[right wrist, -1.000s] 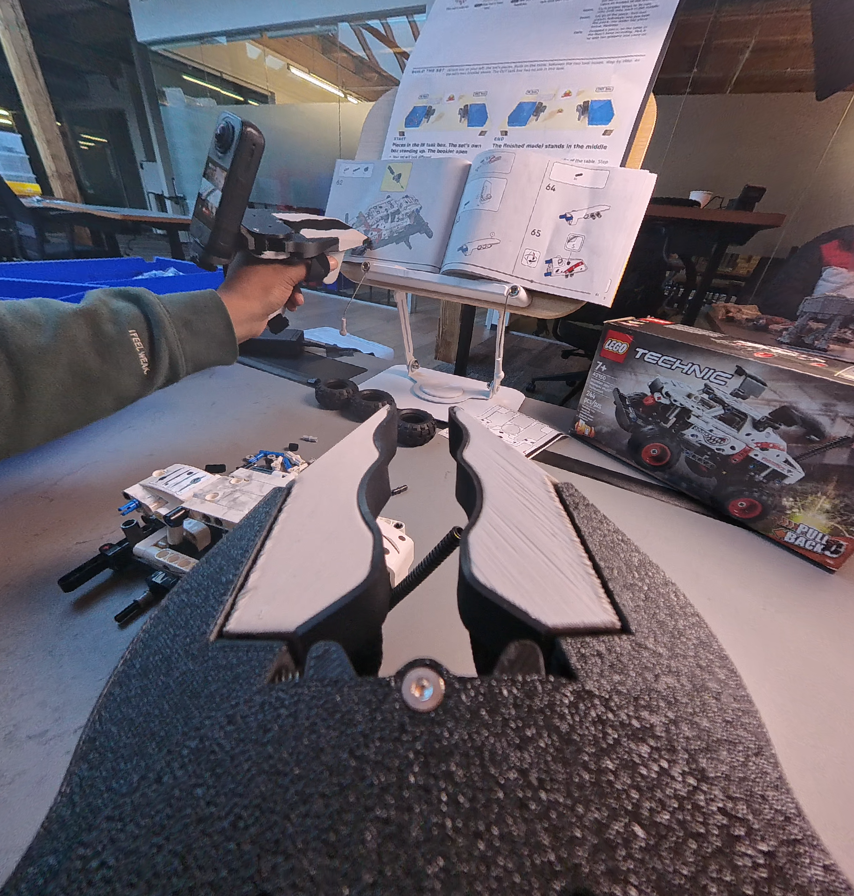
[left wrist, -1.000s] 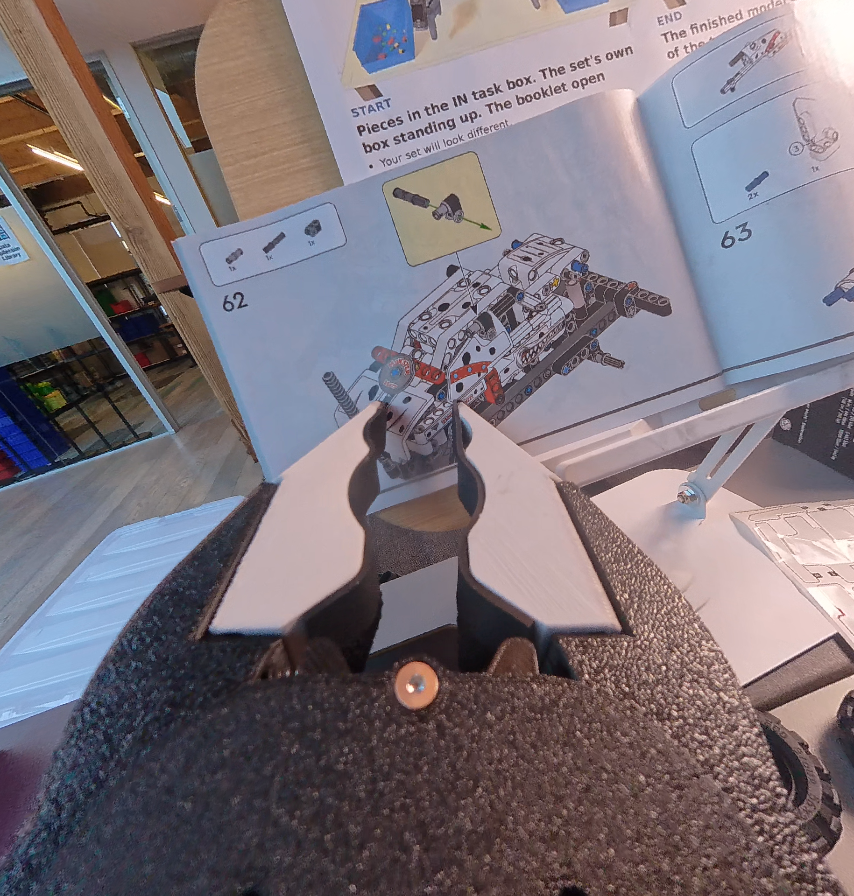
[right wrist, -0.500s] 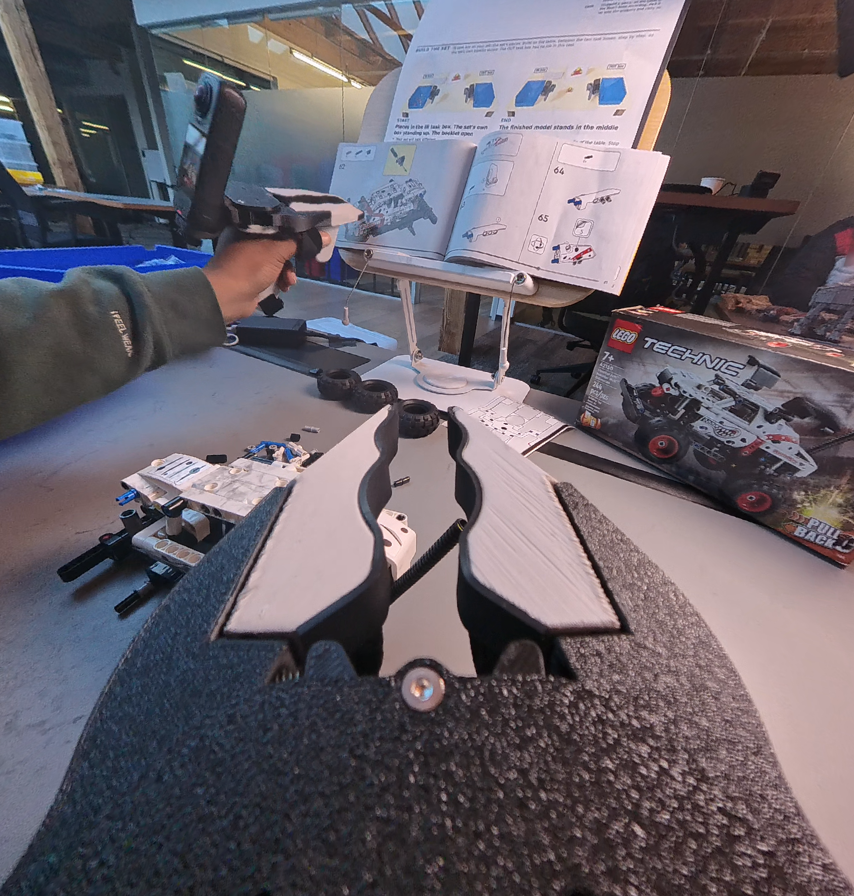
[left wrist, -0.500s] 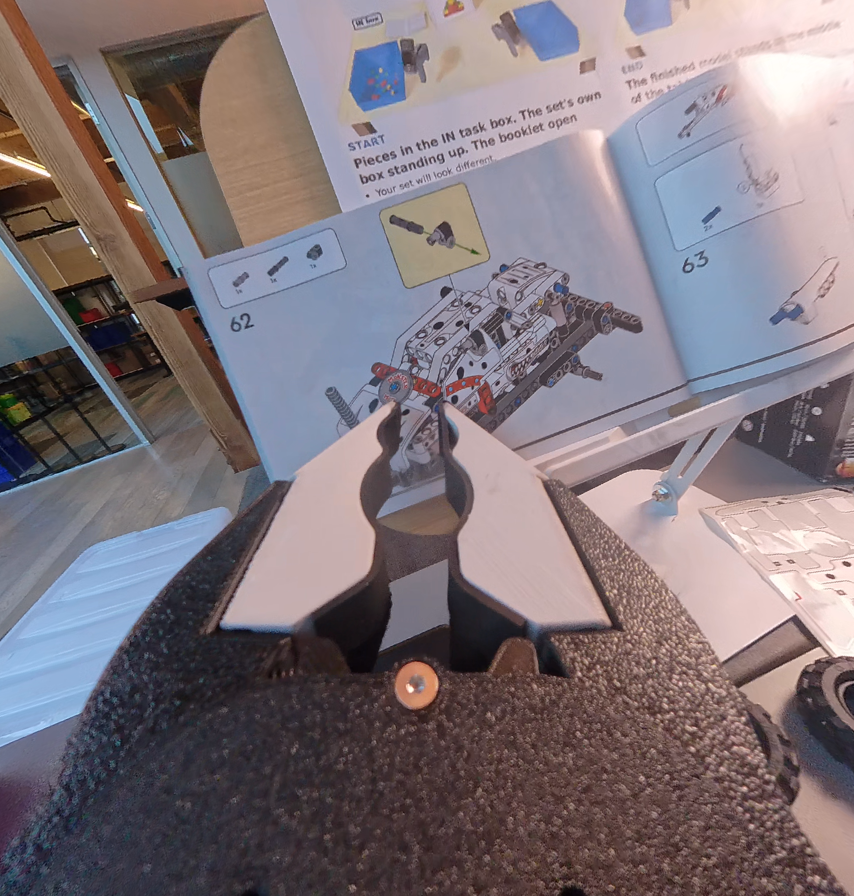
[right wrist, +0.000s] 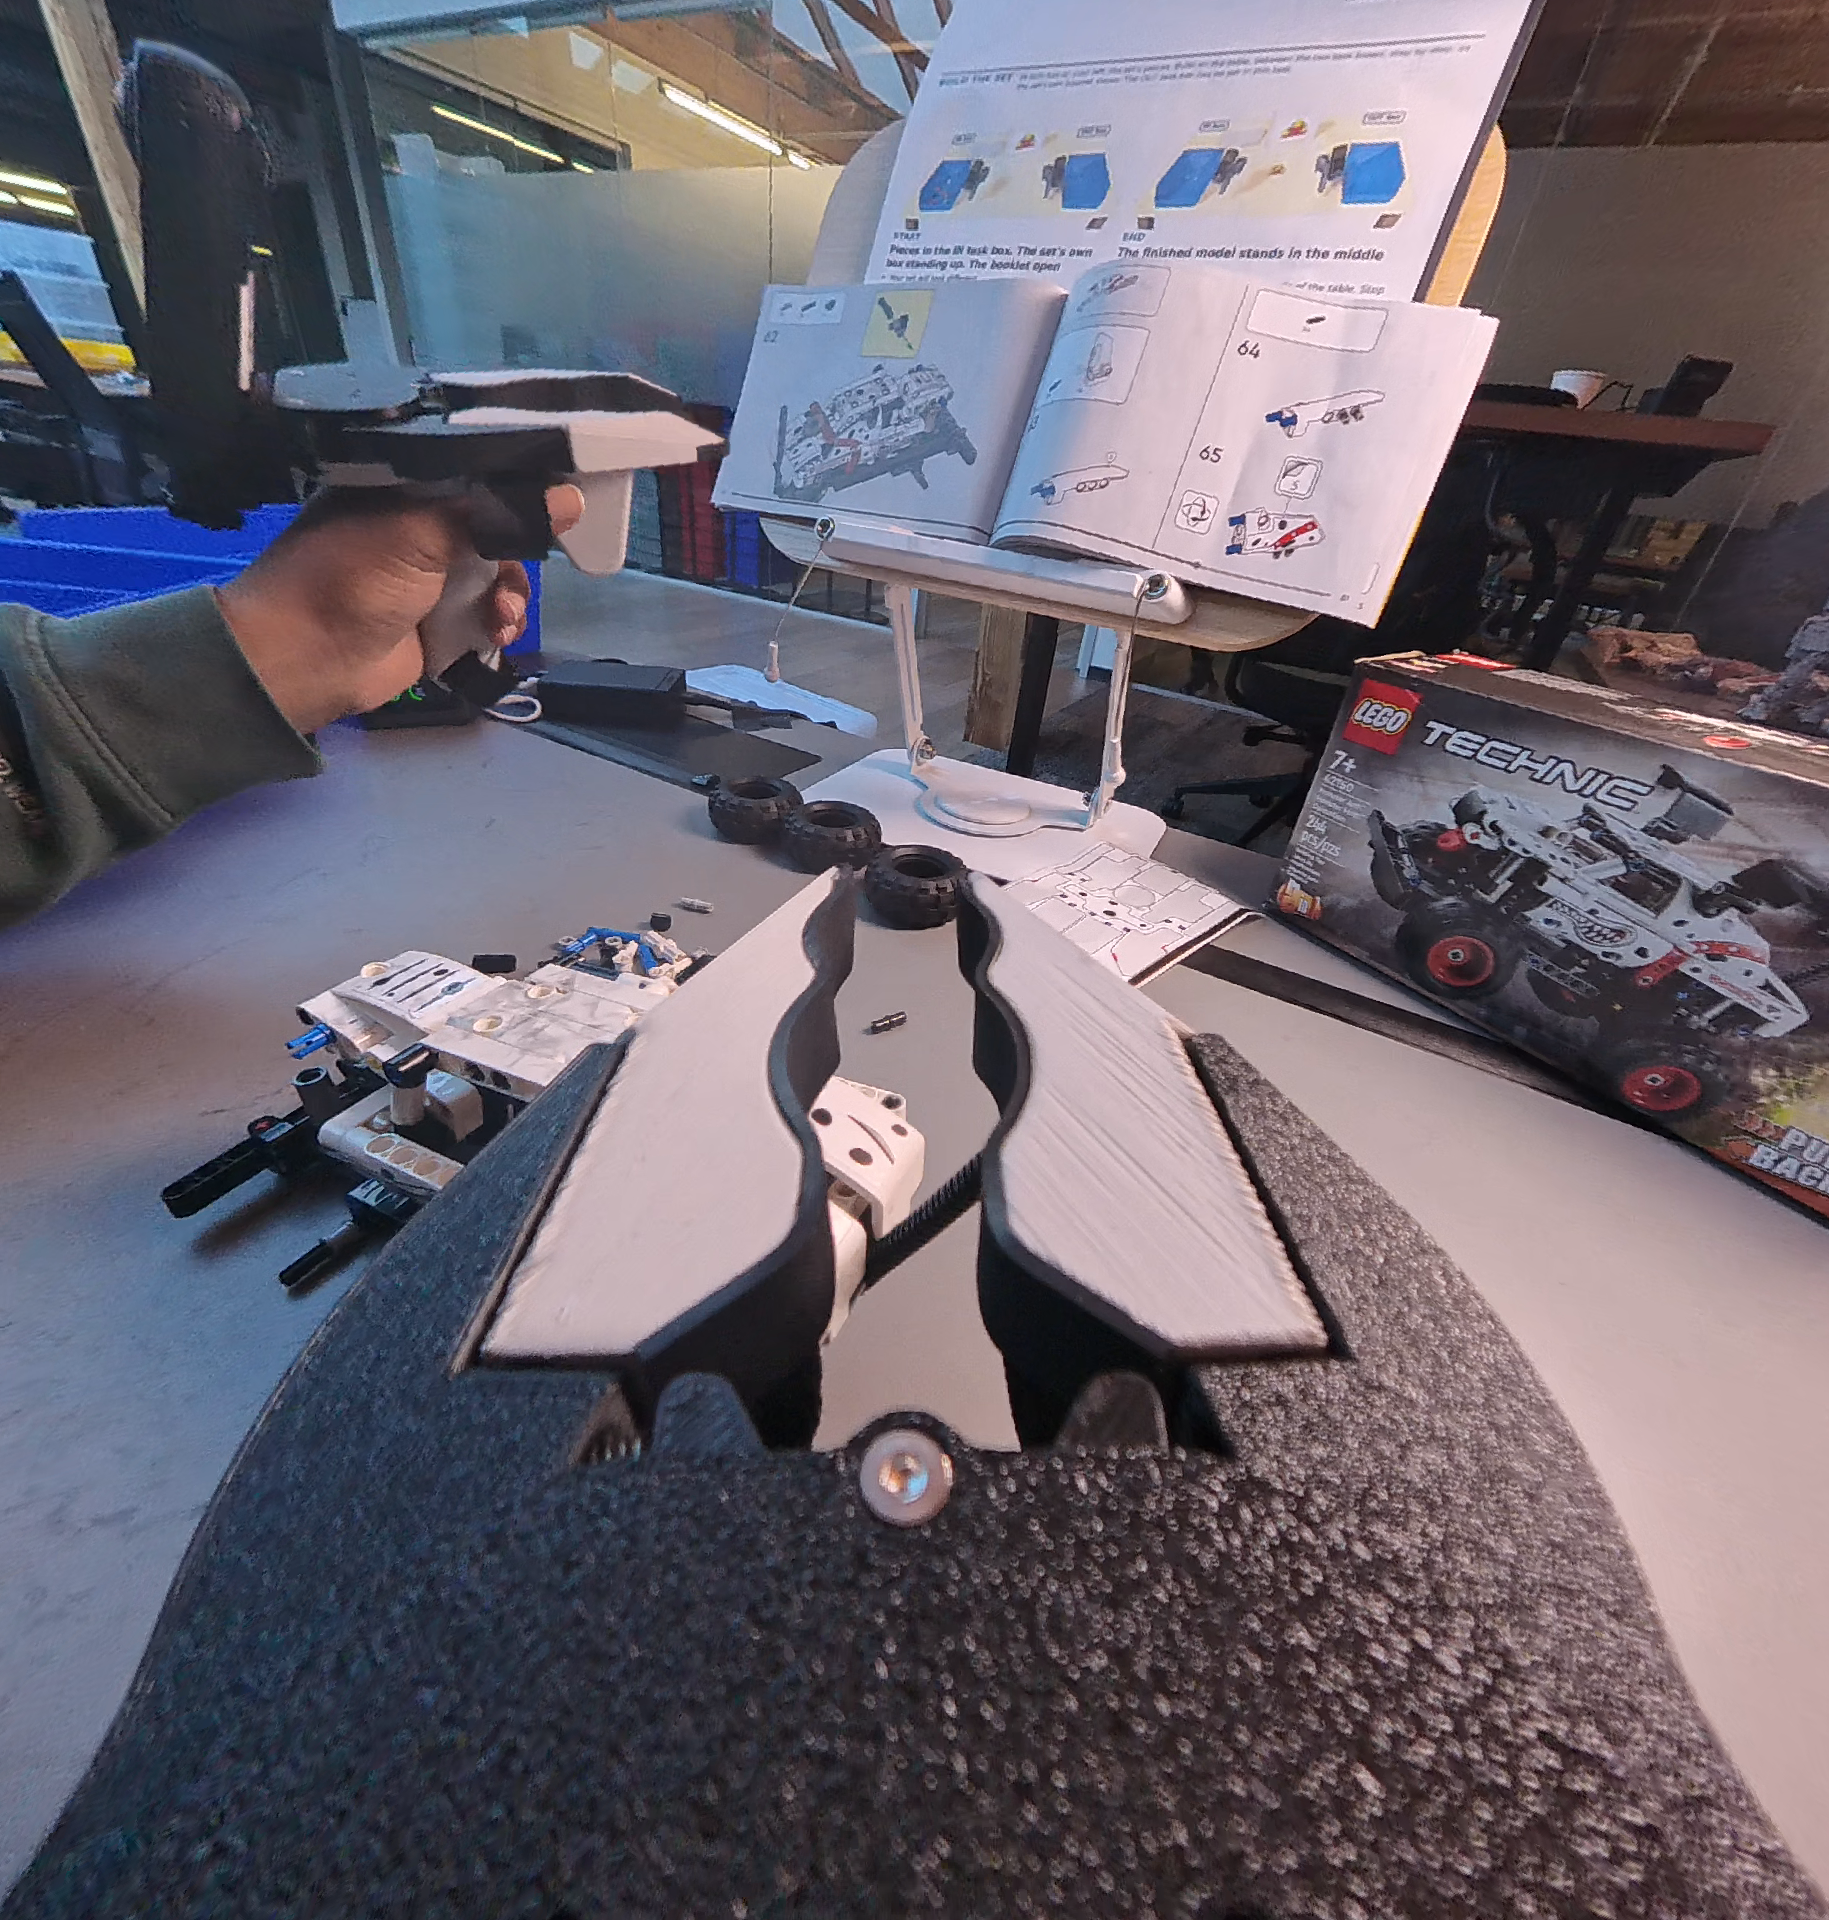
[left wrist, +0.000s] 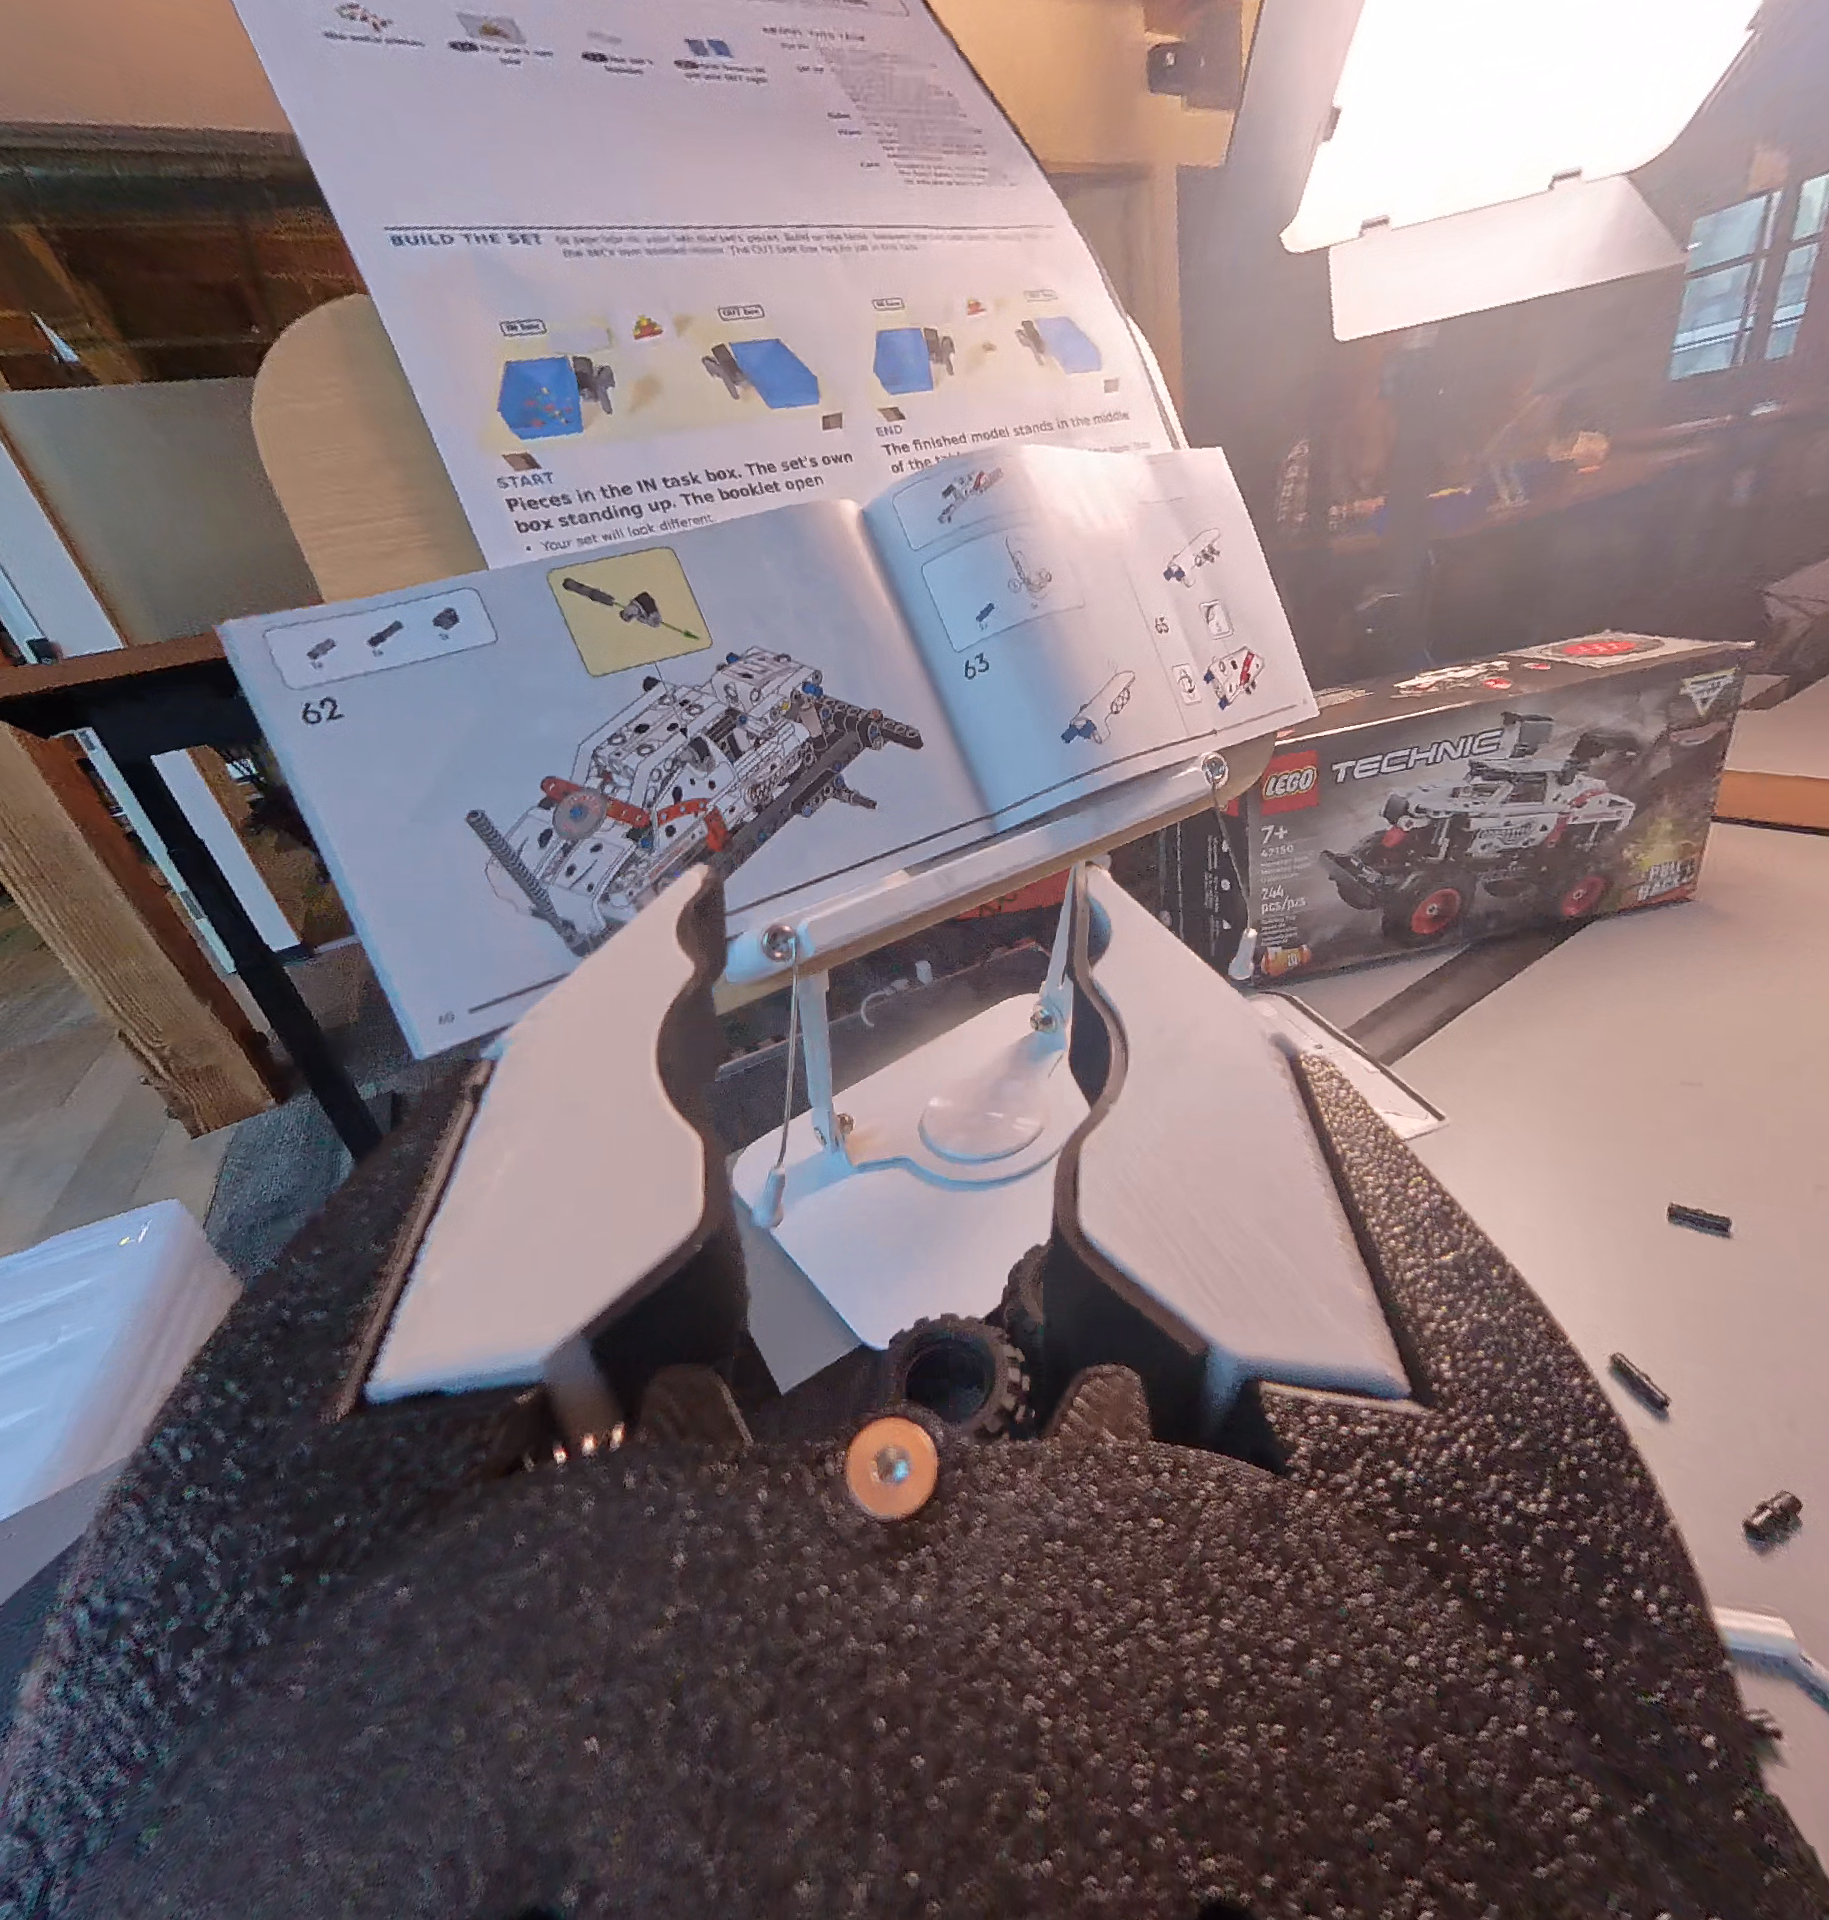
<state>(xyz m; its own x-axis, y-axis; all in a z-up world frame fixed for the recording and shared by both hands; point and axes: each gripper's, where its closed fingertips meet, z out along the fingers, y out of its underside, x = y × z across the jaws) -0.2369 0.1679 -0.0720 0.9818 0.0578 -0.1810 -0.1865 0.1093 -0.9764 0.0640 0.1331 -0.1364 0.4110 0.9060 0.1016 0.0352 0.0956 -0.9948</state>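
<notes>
My left gripper [left wrist: 894, 894] is open wide and empty, held in the air before the open instruction booklet [left wrist: 629, 810] on its white stand [left wrist: 983, 1132]. A black tyre [left wrist: 951, 1371] shows between its fingers. From the right wrist view it [right wrist: 629, 488] is seen in a hand, left of the booklet [right wrist: 889, 416]. My right gripper [right wrist: 910, 885] is low over the grey table, its jaws narrowly apart. A partly built white model [right wrist: 453, 1039] lies on the table. Its white end piece [right wrist: 868, 1143] and black ridged rod [right wrist: 931, 1205] sit in the gap, touching both fingers.
Three black tyres [right wrist: 832, 831] lie by the stand's base [right wrist: 993, 810], with a sticker sheet [right wrist: 1118, 894] beside it. The set's box [right wrist: 1575, 904] stands at the right. Small black pins [left wrist: 1699, 1218] lie loose. A blue bin [right wrist: 110, 561] and a black adapter [right wrist: 609, 681] are at the far left. The left gripper's tips are roughly 30 centimetres from the right gripper's.
My left gripper has drawn back from the booklet's left page and opened wide. My right gripper has stayed on the model's end, with only a slight shift of view.
</notes>
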